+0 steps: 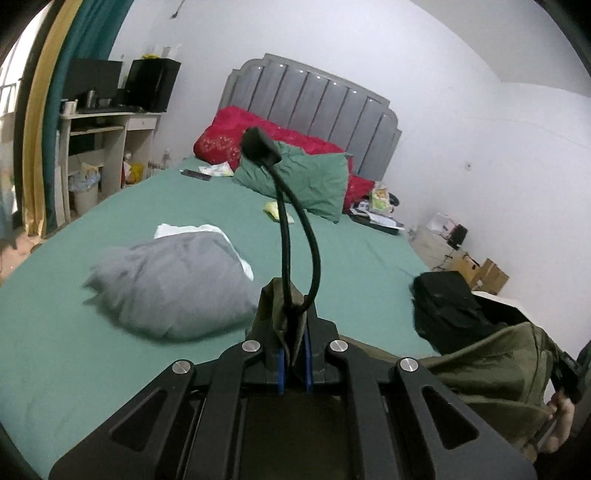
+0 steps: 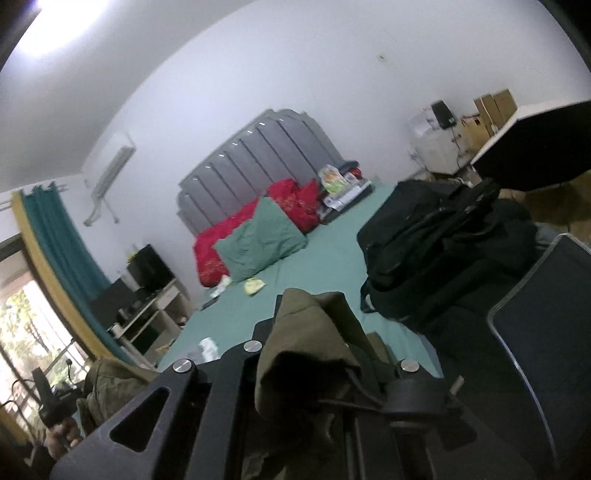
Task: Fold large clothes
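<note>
We hold the olive garment (image 1: 491,354) off the green bed (image 1: 74,332), the left claw (image 1: 293,354) and right claw (image 2: 314,332) each pinched tight on a bunched edge, so a thin grip could slip, dropping it onto the grey bundle (image 1: 173,288).

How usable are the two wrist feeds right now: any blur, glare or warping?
Left wrist: grey bundled cloth on the green bed sheet is motion-smeared, and the grey padded headboard bows with fisheye. Right wrist: tilted, soft overall, ceiling glare blown out top left.
</note>
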A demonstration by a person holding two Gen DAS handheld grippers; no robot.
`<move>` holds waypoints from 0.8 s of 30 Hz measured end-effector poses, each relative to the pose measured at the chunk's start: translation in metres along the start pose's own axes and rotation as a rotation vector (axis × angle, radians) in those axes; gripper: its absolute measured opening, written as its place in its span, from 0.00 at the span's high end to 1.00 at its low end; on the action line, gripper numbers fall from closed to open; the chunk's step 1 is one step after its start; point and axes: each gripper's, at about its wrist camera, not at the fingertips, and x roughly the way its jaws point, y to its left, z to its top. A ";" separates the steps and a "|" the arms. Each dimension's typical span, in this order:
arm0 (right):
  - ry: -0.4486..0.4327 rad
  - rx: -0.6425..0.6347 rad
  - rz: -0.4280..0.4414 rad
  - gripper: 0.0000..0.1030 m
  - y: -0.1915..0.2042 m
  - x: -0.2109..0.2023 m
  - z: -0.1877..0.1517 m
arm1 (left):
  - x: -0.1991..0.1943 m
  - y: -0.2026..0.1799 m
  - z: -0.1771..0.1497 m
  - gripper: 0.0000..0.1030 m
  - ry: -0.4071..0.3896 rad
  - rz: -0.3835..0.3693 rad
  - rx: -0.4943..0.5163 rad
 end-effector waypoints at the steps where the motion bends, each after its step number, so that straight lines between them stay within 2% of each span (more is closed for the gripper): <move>1: 0.010 0.011 -0.010 0.93 -0.006 0.015 0.004 | 0.027 0.000 0.003 0.87 0.013 0.025 0.016; 3: 0.045 0.035 -0.051 0.89 -0.015 0.059 0.006 | 0.069 0.010 0.004 0.82 0.054 0.056 -0.006; 5: 0.067 0.019 -0.120 0.82 -0.023 0.100 0.003 | 0.100 0.026 -0.001 0.59 0.100 0.087 -0.055; 6: 0.084 -0.019 -0.157 0.73 -0.026 0.125 -0.001 | 0.107 0.032 -0.009 0.34 0.094 0.129 -0.068; 7: 0.103 -0.058 -0.198 0.56 -0.029 0.144 -0.006 | 0.110 0.038 -0.013 0.23 0.077 0.167 -0.074; 8: 0.112 -0.072 -0.243 0.44 -0.033 0.157 -0.010 | 0.111 0.044 -0.016 0.23 0.072 0.187 -0.075; 9: 0.106 -0.077 -0.269 0.15 -0.037 0.164 -0.014 | 0.110 0.049 -0.021 0.23 0.079 0.192 -0.075; 10: 0.085 -0.073 -0.273 0.00 -0.042 0.165 -0.017 | 0.108 0.053 -0.026 0.23 0.084 0.185 -0.070; 12: 0.030 -0.077 -0.265 0.00 -0.045 0.150 -0.020 | 0.102 0.052 -0.039 0.23 0.119 0.183 -0.018; 13: 0.014 -0.086 -0.254 0.00 -0.044 0.140 -0.022 | 0.101 0.049 -0.051 0.23 0.163 0.184 0.030; 15: 0.049 -0.099 -0.202 0.00 -0.043 0.122 -0.030 | 0.101 0.042 -0.070 0.23 0.237 0.168 0.093; 17: 0.103 -0.120 -0.125 0.00 -0.040 0.104 -0.048 | 0.095 0.038 -0.093 0.23 0.296 0.164 0.145; 19: 0.160 -0.177 -0.095 0.00 -0.037 0.098 -0.063 | 0.094 0.034 -0.112 0.23 0.339 0.187 0.210; 21: 0.243 -0.257 -0.104 0.00 -0.033 0.109 -0.078 | 0.098 0.030 -0.120 0.23 0.371 0.190 0.249; 24: 0.382 -0.246 -0.084 0.00 -0.043 0.138 -0.089 | 0.109 0.013 -0.117 0.23 0.390 0.167 0.280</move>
